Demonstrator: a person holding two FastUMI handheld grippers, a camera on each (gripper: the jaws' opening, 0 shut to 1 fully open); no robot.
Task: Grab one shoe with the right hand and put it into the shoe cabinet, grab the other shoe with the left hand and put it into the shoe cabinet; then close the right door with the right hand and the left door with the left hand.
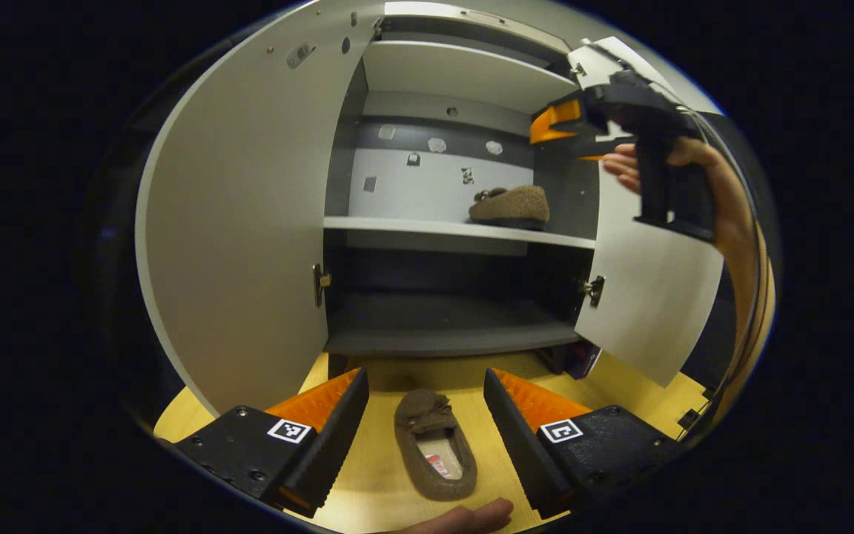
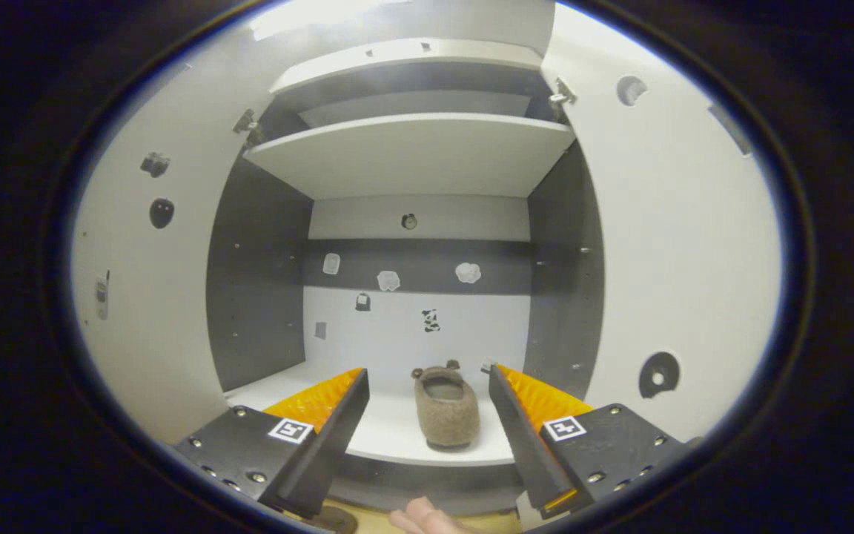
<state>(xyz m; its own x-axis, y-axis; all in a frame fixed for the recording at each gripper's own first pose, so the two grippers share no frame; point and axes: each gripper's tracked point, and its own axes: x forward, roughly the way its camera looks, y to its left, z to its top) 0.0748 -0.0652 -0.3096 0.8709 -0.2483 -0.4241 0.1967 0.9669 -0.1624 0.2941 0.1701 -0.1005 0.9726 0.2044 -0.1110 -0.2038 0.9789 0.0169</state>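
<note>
Left gripper (image 1: 425,415): jaws spread wide, nothing between the fingers pressing; it hovers low over the floor, framing a shoe that lies apart from both fingers. Right gripper (image 2: 428,415): also spread wide, holding nothing, aimed into the cabinet at shelf height. In the left gripper view the right gripper (image 1: 545,133) shows up high at the cabinet's right side, gripped by a hand (image 1: 683,174).

Shoe cabinet (image 1: 345,178): dark side walls, pale back panel, both doors swung out. Left door (image 1: 242,222) stands fully out, inner face pale, hinge visible at its lower edge. Right door (image 1: 649,297) also out, angled toward the camera, hinge at its inner edge.

Middle shelf (image 1: 412,226): pale board, spanning the cabinet. Upper shelf (image 2: 412,152) sits above it. Bottom compartment (image 1: 442,326) is dark.

Floor (image 1: 605,378): yellowish wood, running up to the cabinet's foot.

Shoe on the shelf (image 2: 446,411): brown fuzzy slipper, resting upright on its sole toward the right half of the middle shelf, heel toward the right gripper, lying between that gripper's fingers in view but beyond them, not touched.

Shoe on the floor (image 1: 434,452): matching brown slipper, opening up, toe toward the cabinet, just in front of the cabinet base.

Small stickers (image 2: 388,280) dot the back panel.

Fingertip (image 1: 471,517) at the bottom edge of the left gripper view.
</note>
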